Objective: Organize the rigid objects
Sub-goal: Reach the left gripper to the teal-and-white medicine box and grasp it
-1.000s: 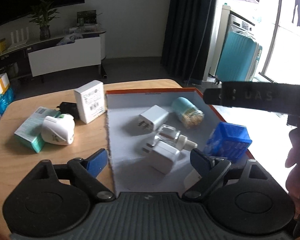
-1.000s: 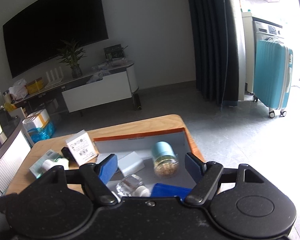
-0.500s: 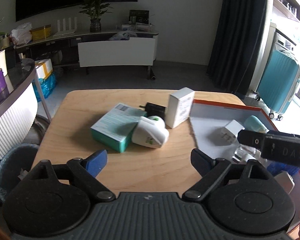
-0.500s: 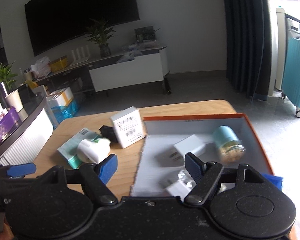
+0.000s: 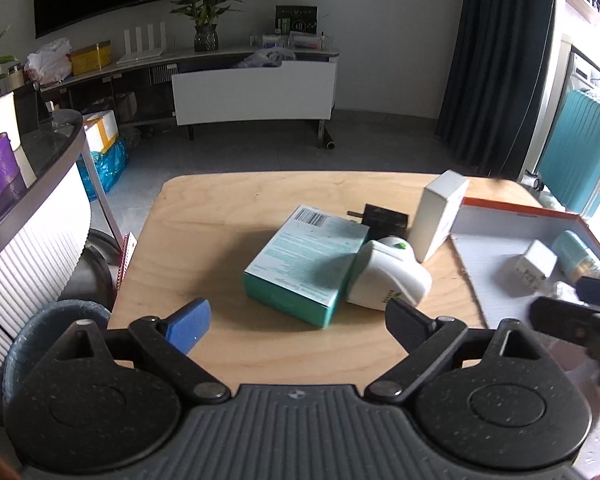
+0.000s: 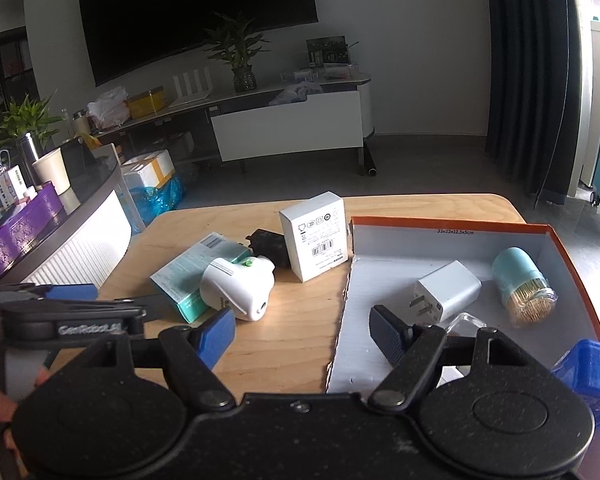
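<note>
Since one second ago, the left gripper [image 5: 296, 318] has swung away from the orange-rimmed tray [image 5: 516, 209] and now faces the loose items on the wooden table [image 5: 220, 216]. Both grippers stand wide open and hold nothing. From the left gripper, the teal box [image 5: 306, 266] lies at 12 o'clock, its long axis running from 7 to 1 o'clock. The white plug-in device [image 5: 388, 278] touches the box at 1 o'clock, with the white carton [image 5: 440, 216] and black adapter [image 5: 384, 220] beyond. The right gripper [image 6: 302, 332] hovers at the tray's near left edge, so the left gripper is nearer the box. Judgement: the box or device is the next pick.
</note>
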Demonstrator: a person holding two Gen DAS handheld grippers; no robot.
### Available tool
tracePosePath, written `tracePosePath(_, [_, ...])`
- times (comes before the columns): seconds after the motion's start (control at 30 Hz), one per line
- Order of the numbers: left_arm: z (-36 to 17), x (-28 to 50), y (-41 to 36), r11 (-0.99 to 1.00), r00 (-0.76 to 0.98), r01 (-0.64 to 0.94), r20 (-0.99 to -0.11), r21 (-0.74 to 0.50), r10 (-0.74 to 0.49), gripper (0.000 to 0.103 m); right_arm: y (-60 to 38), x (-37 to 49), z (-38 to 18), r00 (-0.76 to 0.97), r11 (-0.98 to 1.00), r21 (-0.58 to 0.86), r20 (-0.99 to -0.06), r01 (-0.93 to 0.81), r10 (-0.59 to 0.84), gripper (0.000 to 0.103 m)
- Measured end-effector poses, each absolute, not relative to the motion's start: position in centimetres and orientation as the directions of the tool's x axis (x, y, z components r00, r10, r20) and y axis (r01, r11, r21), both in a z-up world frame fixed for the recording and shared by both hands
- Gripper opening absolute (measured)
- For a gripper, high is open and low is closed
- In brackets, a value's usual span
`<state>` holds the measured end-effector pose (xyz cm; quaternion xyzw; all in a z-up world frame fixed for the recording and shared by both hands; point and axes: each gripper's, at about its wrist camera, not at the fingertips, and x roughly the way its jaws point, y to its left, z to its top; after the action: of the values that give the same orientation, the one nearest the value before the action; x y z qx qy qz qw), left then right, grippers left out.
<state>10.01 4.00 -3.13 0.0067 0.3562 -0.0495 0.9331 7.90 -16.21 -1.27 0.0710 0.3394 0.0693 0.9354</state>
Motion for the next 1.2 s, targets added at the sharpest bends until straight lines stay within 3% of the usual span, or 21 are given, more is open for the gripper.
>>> tracePosePath(0.3, [-6.6,14.9,4.6,0.991,0.693,0.132,-0.715,0.001,-0.091,0.099,-16.6,8.4,-2.1,0.754,0.978,0.193,-0.632,-0.075,0.183,0.088])
tracePosePath(0.7, [-7.4,18.3,4.2,0.976,0.713,0.217,-0.686,0.019,-0.145,0.102,-15.6,10.6,-3.8,0.728,0.972,0.211,-0.649,-0.106,0.22,0.088])
tracePosePath(0.73, [-7.5,18.5,4.1,0.976,0.712,0.219,-0.687,0.02,-0.146,0.101,-15.4,10.8,-3.9,0.725,0.972,0.209,-0.652,-0.11,0.223,0.088])
tracePosePath(0.87, [-7.5,18.0,3.9,0.967,0.722,0.254,-0.669,0.021,-0.175,0.071,-14.4,11.9,-4.4,0.716,0.97,0.212,-0.659,-0.118,0.23,0.088])
tracePosePath(1.2, [-5.2,14.1,6.3,0.992,0.742,0.122,-0.661,-0.027,-0.109,0.071,-10.8,16.4,-5.9,0.691,0.967,0.211,-0.678,-0.143,0.25,0.09])
